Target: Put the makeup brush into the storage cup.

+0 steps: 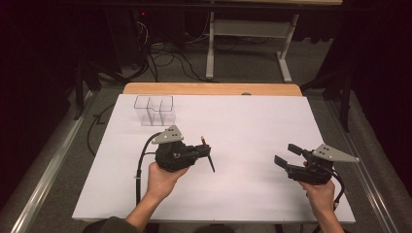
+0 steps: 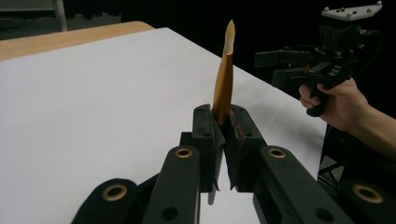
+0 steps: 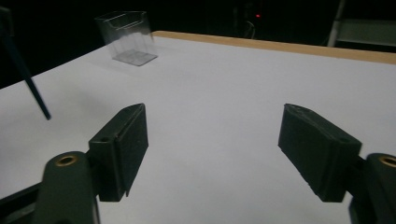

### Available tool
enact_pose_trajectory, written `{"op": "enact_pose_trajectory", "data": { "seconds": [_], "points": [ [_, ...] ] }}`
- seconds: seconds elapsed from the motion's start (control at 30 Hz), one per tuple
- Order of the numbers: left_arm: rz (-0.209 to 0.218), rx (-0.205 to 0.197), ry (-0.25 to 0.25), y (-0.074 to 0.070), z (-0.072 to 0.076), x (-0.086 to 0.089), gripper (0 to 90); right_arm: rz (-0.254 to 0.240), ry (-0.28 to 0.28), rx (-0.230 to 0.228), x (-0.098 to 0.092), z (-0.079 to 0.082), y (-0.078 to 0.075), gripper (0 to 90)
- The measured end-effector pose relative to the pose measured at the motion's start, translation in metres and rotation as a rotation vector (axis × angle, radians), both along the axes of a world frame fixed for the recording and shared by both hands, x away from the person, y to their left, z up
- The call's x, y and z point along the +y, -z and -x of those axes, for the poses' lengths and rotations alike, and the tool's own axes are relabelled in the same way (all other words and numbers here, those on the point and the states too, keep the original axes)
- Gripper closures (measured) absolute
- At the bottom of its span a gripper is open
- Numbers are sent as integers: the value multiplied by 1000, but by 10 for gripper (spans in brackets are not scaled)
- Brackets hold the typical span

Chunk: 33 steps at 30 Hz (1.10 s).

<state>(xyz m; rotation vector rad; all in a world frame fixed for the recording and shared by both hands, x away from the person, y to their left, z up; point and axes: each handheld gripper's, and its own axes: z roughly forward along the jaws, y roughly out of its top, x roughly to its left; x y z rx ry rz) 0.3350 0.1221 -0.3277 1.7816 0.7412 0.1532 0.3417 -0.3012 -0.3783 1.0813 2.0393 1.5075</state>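
Two grippers sit low over a white table, each held in a hand coming in from the near edge. Nearest on the right, the right gripper hovers with its jaws spread wide and nothing between them; the right gripper view shows bare white surface in the gap. A little farther in on the left, the left gripper has its jaws pressed together on a thin pencil-like stick, orange-brown above the pads in the left gripper view, its dark lower end angling down toward the table in the high view. Farthest back, near the left corner, a clear plastic compartment box stands upright on the table.
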Motion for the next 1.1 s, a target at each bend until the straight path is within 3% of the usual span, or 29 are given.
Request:
{"op": "enact_pose_trajectory", "data": {
  "seconds": [0.2, 0.27, 0.4, 0.67, 1.1],
  "points": [
    [15, -21, -37, -8, 2, 14, 828, 23, 76, 5, -17, -2, 9, 175],
    [15, -24, -49, -10, 2, 19, 828, 26, 91, 27, -22, -4, 12, 168],
    [9, -26, -75, -14, 2, 29, 828, 54, 120, 29, -23, -3, 14, 168],
    [-2, -44, -120, -23, 5, 48, 828, 92, 133, 55, -18, -5, 18, 164],
    [-20, -47, -167, -27, 5, 65, 828, 82, 115, 75, -15, -7, 20, 164]
  ]
}}
